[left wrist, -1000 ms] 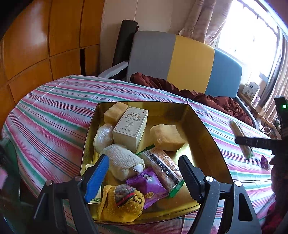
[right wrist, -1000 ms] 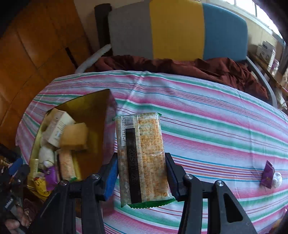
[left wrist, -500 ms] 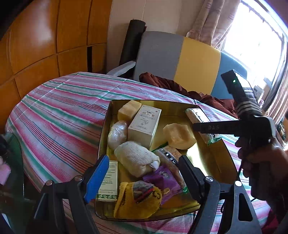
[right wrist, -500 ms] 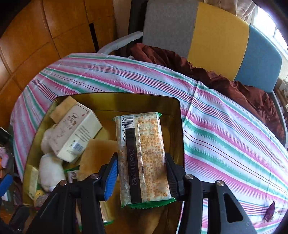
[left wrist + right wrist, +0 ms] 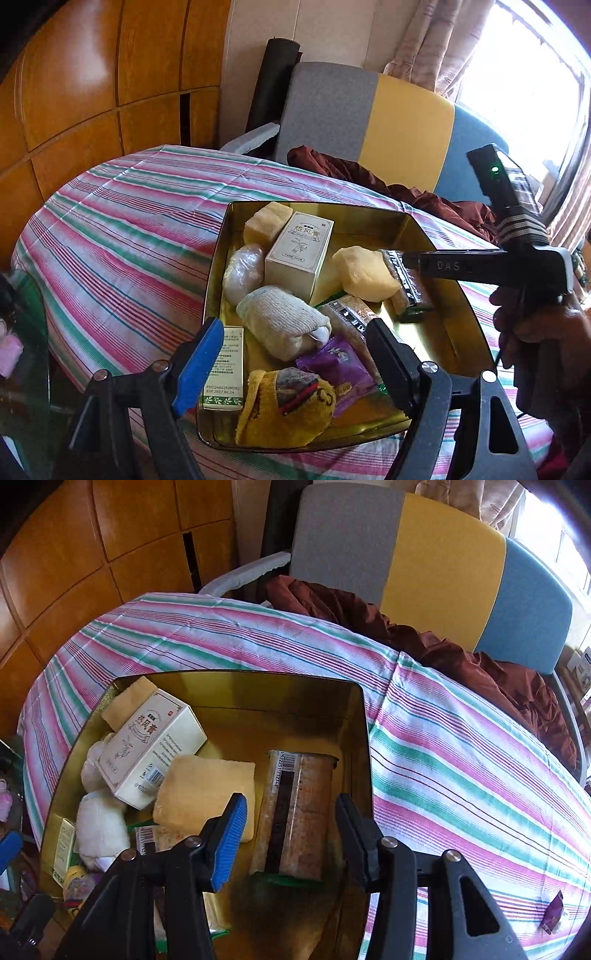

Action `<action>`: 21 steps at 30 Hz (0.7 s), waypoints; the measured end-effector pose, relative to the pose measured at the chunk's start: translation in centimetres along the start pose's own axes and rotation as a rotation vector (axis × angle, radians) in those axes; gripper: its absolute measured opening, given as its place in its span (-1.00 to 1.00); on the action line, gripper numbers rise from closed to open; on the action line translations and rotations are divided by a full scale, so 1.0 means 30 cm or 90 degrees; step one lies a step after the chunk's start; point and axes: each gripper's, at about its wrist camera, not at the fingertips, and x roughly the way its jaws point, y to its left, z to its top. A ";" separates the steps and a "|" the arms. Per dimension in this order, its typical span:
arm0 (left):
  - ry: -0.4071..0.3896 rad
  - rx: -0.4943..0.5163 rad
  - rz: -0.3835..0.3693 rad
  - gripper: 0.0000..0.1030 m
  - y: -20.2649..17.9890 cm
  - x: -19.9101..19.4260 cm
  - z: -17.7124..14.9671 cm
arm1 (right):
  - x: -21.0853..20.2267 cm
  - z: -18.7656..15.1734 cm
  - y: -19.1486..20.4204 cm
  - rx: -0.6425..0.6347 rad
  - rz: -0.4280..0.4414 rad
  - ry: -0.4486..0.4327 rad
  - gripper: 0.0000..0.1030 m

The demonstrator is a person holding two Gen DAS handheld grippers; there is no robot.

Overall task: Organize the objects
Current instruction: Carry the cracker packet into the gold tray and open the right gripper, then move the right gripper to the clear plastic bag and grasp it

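Cracker packet point(image 5: 295, 812) lies in tin point(image 5: 364, 716) by its wall, both grippers' jaws apart.

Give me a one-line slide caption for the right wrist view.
Right gripper, jaws apart, over a cracker packet lying in the gold tin beside a yellow sponge.

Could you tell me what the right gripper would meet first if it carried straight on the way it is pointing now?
Most likely the cracker packet, lying in the gold tray directly between the right gripper and the tray floor. The jaws stand apart from it, not pressing. Depth is hard to judge, but nothing else shows in the way.
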 end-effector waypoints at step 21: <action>-0.006 0.058 -0.013 0.56 -0.105 -0.032 -0.005 | -0.231 -0.210 -0.318 0.129 -0.041 -0.059 -0.02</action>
